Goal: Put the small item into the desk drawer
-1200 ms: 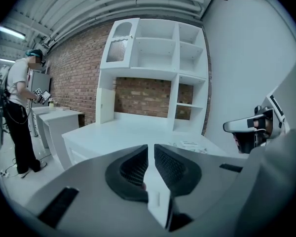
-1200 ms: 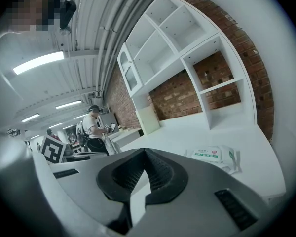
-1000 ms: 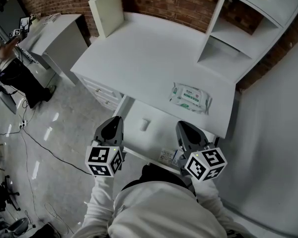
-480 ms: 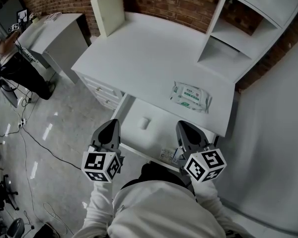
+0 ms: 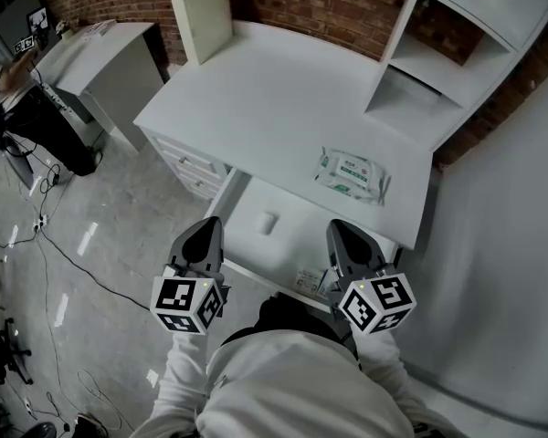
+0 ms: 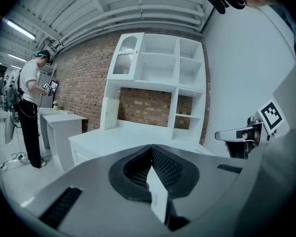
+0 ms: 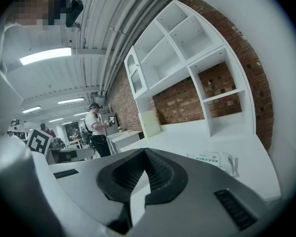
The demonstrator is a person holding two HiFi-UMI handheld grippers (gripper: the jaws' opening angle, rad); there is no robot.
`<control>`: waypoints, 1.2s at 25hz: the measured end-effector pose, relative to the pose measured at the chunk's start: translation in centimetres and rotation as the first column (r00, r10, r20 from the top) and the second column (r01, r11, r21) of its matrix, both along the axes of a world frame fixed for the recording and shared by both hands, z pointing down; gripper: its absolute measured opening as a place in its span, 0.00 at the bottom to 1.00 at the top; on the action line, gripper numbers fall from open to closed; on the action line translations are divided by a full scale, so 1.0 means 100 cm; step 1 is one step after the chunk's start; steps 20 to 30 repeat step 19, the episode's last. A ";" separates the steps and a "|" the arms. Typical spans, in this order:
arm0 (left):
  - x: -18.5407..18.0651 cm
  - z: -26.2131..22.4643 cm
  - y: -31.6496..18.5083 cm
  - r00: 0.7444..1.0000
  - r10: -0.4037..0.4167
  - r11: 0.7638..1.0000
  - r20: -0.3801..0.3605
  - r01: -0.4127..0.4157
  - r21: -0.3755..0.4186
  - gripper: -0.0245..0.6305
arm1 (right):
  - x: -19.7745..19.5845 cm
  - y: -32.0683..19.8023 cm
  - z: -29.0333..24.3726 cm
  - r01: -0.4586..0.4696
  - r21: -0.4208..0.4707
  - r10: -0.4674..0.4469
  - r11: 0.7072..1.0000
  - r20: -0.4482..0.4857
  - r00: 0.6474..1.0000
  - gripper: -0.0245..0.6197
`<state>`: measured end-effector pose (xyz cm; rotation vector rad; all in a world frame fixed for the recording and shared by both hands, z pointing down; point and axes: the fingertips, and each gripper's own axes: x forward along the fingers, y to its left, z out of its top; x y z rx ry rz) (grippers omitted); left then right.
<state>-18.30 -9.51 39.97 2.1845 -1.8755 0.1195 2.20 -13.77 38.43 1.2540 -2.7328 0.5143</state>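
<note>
A small white item (image 5: pixel 269 222) lies inside the open desk drawer (image 5: pixel 301 235), near its left-middle. My left gripper (image 5: pixel 209 225) hovers at the drawer's left front corner, jaws shut and empty; in the left gripper view the left gripper (image 6: pixel 151 147) has its ribbed pads pressed together with nothing between them. My right gripper (image 5: pixel 334 232) is over the drawer's right front part. Its pads meet at the tip in the right gripper view, so the right gripper (image 7: pixel 145 151) is shut and empty too. Neither gripper touches the item.
A green-and-white wipes pack (image 5: pixel 350 173) lies on the white desk top (image 5: pixel 274 99) just behind the drawer. An open-shelf hutch (image 5: pixel 438 53) stands at the back right. A side table (image 5: pixel 100 57) and a standing person (image 5: pixel 9 80) are at the far left, with cables on the floor.
The left gripper has drawn back a little from the drawer's left edge toward me. The small item stays in the drawer and the right gripper holds its place.
</note>
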 end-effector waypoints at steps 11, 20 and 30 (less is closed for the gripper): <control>-0.005 0.002 0.002 1.000 -0.004 1.000 -0.002 0.004 0.001 0.07 | -0.006 0.002 0.002 0.017 0.012 -0.017 1.000 -0.011 1.000 0.08; -0.006 0.004 -0.009 1.000 0.021 1.000 0.005 -0.021 -0.002 0.07 | -0.012 -0.006 0.005 0.013 0.008 -0.013 1.000 -0.008 1.000 0.08; -0.006 0.004 -0.009 1.000 0.021 1.000 0.005 -0.021 -0.002 0.07 | -0.012 -0.006 0.005 0.013 0.008 -0.013 1.000 -0.008 1.000 0.08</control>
